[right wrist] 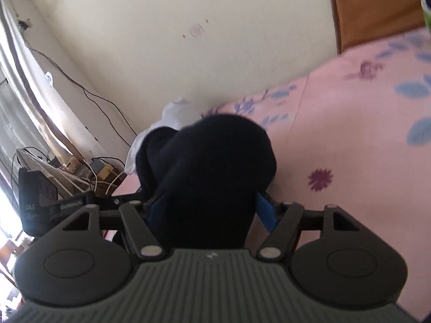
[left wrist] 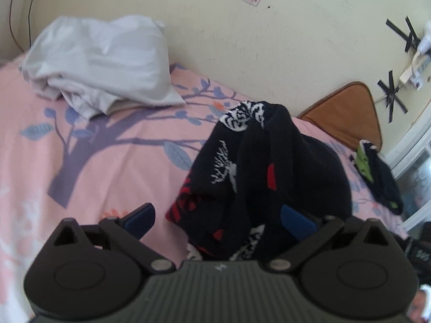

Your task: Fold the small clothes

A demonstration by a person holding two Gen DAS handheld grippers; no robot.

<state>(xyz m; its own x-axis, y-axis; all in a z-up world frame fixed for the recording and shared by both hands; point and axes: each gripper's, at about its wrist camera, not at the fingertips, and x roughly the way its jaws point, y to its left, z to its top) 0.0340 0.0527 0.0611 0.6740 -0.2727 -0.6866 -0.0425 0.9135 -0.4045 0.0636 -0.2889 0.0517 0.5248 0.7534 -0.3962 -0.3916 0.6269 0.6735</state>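
A black garment with white and red print (left wrist: 258,177) lies bunched on the pink bedsheet (left wrist: 107,161), right in front of my left gripper (left wrist: 218,218). The left jaws stand wide apart, and the cloth lies between them against the right blue pad (left wrist: 296,219). In the right wrist view my right gripper (right wrist: 212,210) has a thick wad of the same dark cloth (right wrist: 215,167) between its blue pads (right wrist: 265,211), which stand apart around it. A second dark garment with green trim (left wrist: 377,172) lies at the bed's far right.
A crumpled white pillow (left wrist: 102,62) sits at the back left against the cream wall. A brown cushion (left wrist: 347,113) leans at the back right. Beyond the bed's edge in the right wrist view are cables and a black device (right wrist: 35,202).
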